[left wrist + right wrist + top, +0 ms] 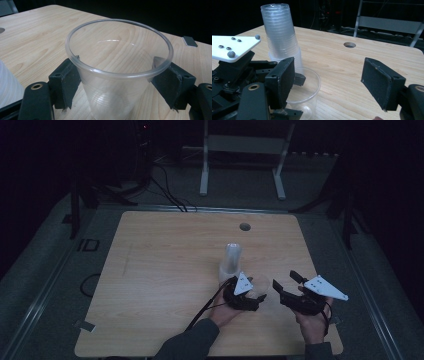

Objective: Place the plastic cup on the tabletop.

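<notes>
A single clear plastic cup (117, 50) stands upright on the wooden table (165, 270), and my left gripper (116, 67) is shut on it, one black jaw pressed against each side below the rim. In the high view that cup (261, 285) sits at the front of the left gripper (260, 293). Just beyond it rises an upside-down stack of clear cups (231, 261), tall in the right gripper view (280, 35). My right gripper (329, 67) is open with nothing between its jaws, and lies to the right of the held cup (309, 85) in the high view (288, 281).
A round cable hole (245, 226) sits near the table's far edge. Behind the table stand a white frame (244, 145) and dark cables (165, 190) on the floor. A small grey bracket (190, 41) marks the table edge. Bare wood lies to the left.
</notes>
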`<action>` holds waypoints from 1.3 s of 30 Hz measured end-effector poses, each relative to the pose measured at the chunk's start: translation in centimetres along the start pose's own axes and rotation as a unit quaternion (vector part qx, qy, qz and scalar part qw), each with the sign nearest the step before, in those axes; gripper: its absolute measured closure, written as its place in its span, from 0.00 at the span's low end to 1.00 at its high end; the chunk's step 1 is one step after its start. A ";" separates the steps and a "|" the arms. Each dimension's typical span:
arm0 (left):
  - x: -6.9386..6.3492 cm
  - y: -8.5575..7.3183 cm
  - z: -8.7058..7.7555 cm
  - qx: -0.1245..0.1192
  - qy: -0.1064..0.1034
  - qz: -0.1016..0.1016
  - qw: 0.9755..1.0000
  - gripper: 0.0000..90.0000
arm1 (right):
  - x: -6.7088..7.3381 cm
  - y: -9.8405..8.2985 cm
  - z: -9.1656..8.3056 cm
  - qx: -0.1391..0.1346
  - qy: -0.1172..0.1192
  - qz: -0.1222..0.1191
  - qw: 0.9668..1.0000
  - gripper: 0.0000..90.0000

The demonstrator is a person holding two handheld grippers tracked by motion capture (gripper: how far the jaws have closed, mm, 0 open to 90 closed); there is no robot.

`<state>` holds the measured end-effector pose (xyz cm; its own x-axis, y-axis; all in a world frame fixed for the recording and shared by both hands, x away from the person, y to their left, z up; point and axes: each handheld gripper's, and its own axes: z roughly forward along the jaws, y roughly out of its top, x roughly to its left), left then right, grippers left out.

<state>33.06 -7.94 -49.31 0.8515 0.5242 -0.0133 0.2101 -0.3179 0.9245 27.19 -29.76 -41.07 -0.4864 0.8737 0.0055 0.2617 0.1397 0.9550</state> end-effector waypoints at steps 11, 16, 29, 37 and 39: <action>0.0 0.0 -0.1 0.012 0.004 -0.005 1.000 0.16 | 0.0 0.0 0.0 0.001 0.000 -0.002 1.000 0.30; 0.1 -0.1 -0.3 0.012 -0.001 -0.014 1.000 0.16 | 0.0 0.0 0.0 0.001 0.000 -0.002 1.000 0.30; 0.5 -0.5 -1.5 0.008 0.002 -0.025 1.000 0.15 | 0.0 0.0 0.0 0.001 -0.001 -0.001 1.000 0.30; 0.7 -0.9 -2.3 -0.001 0.004 -0.033 0.999 0.16 | 0.0 -0.1 0.0 0.001 -0.002 -0.002 1.000 0.30; 0.7 -1.1 -2.7 -0.003 0.003 -0.031 0.999 0.16 | 0.0 -0.1 0.0 0.001 -0.002 0.000 1.000 0.30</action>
<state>32.16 -5.14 -49.30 0.8336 0.5481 -0.0688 0.2601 -0.2795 0.9242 27.15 -29.80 -41.12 -0.4834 0.8754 0.0041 0.2628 0.1407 0.9545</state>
